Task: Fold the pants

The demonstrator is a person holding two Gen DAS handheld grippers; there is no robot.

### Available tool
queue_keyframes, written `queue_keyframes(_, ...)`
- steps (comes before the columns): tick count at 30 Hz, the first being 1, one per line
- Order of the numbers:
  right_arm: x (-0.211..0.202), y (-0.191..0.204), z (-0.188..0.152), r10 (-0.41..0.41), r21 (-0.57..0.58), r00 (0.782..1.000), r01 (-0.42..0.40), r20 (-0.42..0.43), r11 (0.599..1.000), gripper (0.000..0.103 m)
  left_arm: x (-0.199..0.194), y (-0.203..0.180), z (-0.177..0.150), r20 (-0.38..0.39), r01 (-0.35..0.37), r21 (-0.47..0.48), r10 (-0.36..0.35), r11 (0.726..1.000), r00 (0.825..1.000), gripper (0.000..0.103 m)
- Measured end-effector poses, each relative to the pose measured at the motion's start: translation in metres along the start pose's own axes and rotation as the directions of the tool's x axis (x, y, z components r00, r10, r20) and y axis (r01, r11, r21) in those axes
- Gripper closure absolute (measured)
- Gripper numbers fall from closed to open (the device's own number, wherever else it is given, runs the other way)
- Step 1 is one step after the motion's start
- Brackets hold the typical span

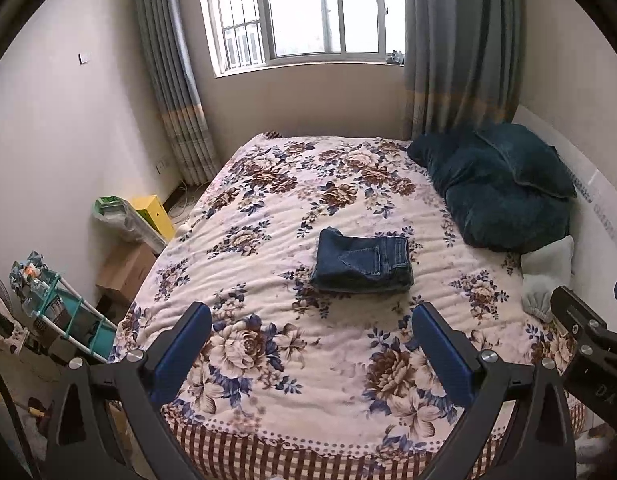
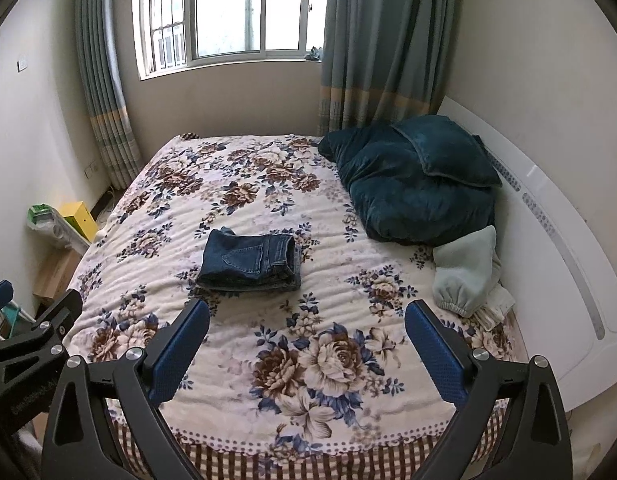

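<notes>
The jeans (image 1: pixel 362 260) lie folded in a compact stack mid-frame on the bed (image 1: pixel 268 360), so folding looks finished; the left gripper (image 1: pixel 311 316) and right gripper (image 2: pixel 307 314) hang empty, jaws apart.

Both grippers hang over the near end of the bed (image 1: pixel 308 420), level with each other and aimed toward its middle. The left gripper (image 1: pixel 310 312) has its blue-padded fingers (image 1: pixel 184 344) spread wide, nothing between them. The right gripper (image 2: pixel 306 308) stands just beside it, toward the headboard side of the bed, its fingers (image 2: pixel 432 344) parted just as wide and empty. Each one's black frame shows at the edge of the other's view, so the two are close together, not touching.
</notes>
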State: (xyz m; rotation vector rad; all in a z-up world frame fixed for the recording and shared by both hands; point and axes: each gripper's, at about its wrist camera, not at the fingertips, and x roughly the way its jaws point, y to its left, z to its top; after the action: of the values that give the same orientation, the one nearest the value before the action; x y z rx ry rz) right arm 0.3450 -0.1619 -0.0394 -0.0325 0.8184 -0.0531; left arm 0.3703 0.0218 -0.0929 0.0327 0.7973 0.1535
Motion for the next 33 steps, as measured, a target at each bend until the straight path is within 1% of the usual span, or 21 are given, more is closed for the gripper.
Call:
queue_keyframes(9, 0.0008, 0.0009, -0.0008, 0.002, 0.001, 1.000, -0.002, 0.002, 1.000, 0.003, 0.0004, 0.0026, 0.0028, 0.006, -0.010, 0.000, 0.010, 1.000, 1.000, 0.000)
queue_keyframes(33, 0.0022, 0.0012, -0.0017, 0.000, 0.001, 1.000, 0.000, 0.004, 1.000, 0.002, -0.0002, 0.0019, 0.0068, 0.014, 0.001, -0.003, -0.001, 1.000, 1.000, 0.000)
